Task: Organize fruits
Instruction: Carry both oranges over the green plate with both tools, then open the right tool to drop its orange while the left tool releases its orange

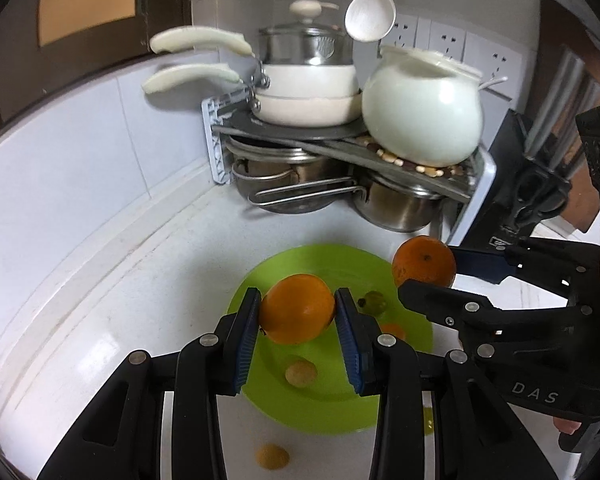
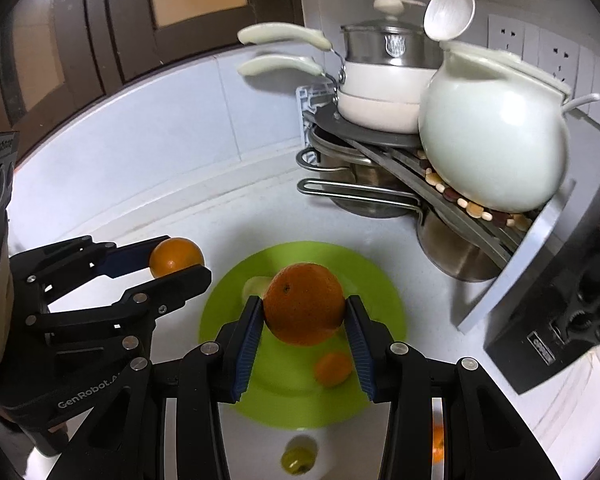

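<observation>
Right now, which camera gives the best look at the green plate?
The right wrist view: the green plate shows most of its round rim, with a small orange fruit lying on it. In the left wrist view the plate is largely covered by the left claw and its orange.

- Left tongs (image 1: pixel 297 312): black linkage arms, ribbed blue pads (image 1: pixel 247 336), silver rivets, "GenRobot" lettering.
- Right tongs (image 2: pixel 304 316): same black build, blue pads (image 2: pixel 247 340), white "DAS" marking.
</observation>
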Available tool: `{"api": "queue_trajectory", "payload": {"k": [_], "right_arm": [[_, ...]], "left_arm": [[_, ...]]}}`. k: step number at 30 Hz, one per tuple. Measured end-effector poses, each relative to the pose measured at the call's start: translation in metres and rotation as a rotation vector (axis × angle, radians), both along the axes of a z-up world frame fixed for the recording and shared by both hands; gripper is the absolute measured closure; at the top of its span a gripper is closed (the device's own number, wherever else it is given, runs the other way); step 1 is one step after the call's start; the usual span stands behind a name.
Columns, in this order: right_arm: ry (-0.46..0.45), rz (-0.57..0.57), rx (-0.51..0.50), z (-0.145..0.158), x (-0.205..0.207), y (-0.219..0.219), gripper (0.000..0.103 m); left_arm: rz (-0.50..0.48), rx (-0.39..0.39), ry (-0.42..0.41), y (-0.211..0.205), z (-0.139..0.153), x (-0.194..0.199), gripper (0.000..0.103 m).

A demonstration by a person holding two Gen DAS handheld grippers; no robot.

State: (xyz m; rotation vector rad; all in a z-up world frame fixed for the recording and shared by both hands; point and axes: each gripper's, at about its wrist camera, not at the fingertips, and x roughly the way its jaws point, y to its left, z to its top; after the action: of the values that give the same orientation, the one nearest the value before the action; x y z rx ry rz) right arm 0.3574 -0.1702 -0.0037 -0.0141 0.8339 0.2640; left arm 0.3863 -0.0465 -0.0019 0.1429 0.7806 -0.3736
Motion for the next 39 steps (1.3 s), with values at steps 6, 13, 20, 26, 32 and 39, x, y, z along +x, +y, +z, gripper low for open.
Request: {"api": "queue_trajectory", "payload": {"k": [6,13,20,26,32,39], "right_arm": [[0.047,-0.006,-0.025,-0.018,0.024,-0.004,0.06],[0.102,0.003,-0.057,-0.039,0.051,-0.005,0.06],[0.162,0.002,-0.066,-0.064,0.074,-0.009,0.06],[0.189,-0.005,-0.058,-0.078,0.086,-0.011,0.06],[0.199,-0.005,-0.027,-0.079,0.086,-0.013,0.06],[0.155,-0.009,-0.028,-0.062,0.071,-0.011,0.06]], "left_arm": [[-0.003,0.012,0.044,-0.005,-0.019,0.027,0.066],[-0.017,0.044,0.086,-0.011,-0.039,0.056,0.066],[-0.038,0.07,0.124,-0.014,-0.057,0.08,0.066],[-0.046,0.075,0.157,-0.017,-0.068,0.091,0.066],[-0.054,0.071,0.138,-0.018,-0.064,0.085,0.057],[-0.018,0.072,0.121,-0.008,-0.053,0.07,0.055]]}}
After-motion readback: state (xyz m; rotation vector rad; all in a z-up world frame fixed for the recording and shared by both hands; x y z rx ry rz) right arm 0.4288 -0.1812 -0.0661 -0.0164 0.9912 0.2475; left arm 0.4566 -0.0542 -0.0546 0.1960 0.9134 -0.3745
